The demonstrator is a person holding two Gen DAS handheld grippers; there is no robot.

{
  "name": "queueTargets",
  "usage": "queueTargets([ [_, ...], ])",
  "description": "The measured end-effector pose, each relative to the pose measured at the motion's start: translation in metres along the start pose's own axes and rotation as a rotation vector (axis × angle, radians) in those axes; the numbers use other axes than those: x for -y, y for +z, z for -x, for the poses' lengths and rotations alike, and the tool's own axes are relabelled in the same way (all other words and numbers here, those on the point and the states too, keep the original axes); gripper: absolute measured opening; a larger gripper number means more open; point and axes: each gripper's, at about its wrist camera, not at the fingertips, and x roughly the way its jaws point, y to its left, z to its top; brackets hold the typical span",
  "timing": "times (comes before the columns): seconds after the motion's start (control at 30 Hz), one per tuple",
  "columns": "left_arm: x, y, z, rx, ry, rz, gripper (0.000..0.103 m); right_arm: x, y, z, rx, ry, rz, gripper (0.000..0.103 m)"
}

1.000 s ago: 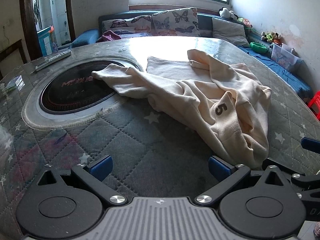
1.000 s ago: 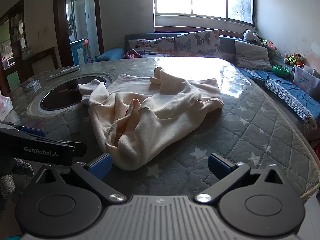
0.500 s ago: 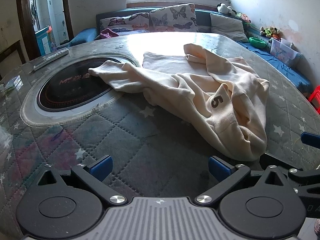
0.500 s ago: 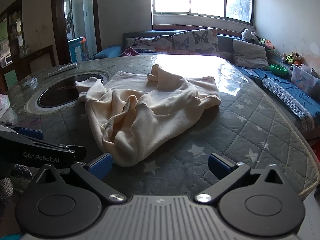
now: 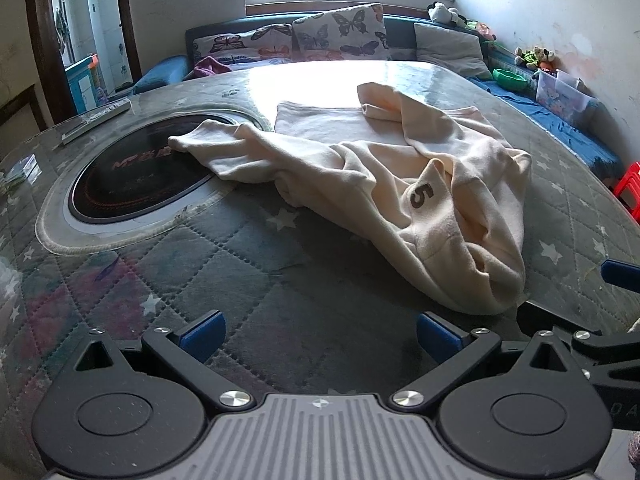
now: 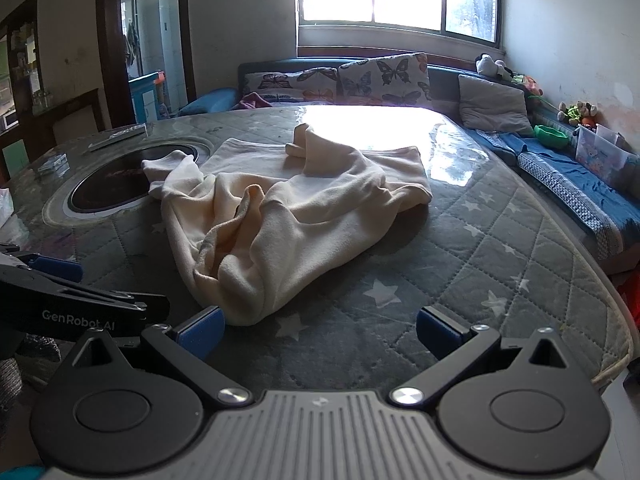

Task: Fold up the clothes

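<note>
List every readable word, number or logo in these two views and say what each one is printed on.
"5": dark numeral on the cream sweatshirt.
"GenRobot.AI": white lettering on the left tongs, seen from the right wrist view.
Red lettering on the round black cooktop: too blurred to read.
"DA": cut-off letters on the right tongs.

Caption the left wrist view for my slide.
Open left tongs facing a crumpled cream sweatshirt on the quilted table.

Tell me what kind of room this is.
Probably a lived-in home sitting and dining room: a large round table under a grey star-quilted cover with a black inset cooktop, a blue sofa with butterfly-print cushions, and plush toys by the window.
</note>
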Motion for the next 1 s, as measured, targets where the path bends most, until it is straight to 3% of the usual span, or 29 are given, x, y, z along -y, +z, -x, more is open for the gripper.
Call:
queueTargets([
  [0.53, 0.0, 0.002, -0.001, 0.0, 0.0, 0.001, 0.103, 0.0, 0.001, -0.002, -0.005, 0.001, 0.002, 0.103],
  [1.0, -0.013, 0.027, 0.0, 0.027, 0.003, 0.028, 0.103, 0.002, 0.026, -0.008, 0.024, 0.016, 0.015, 0.103],
])
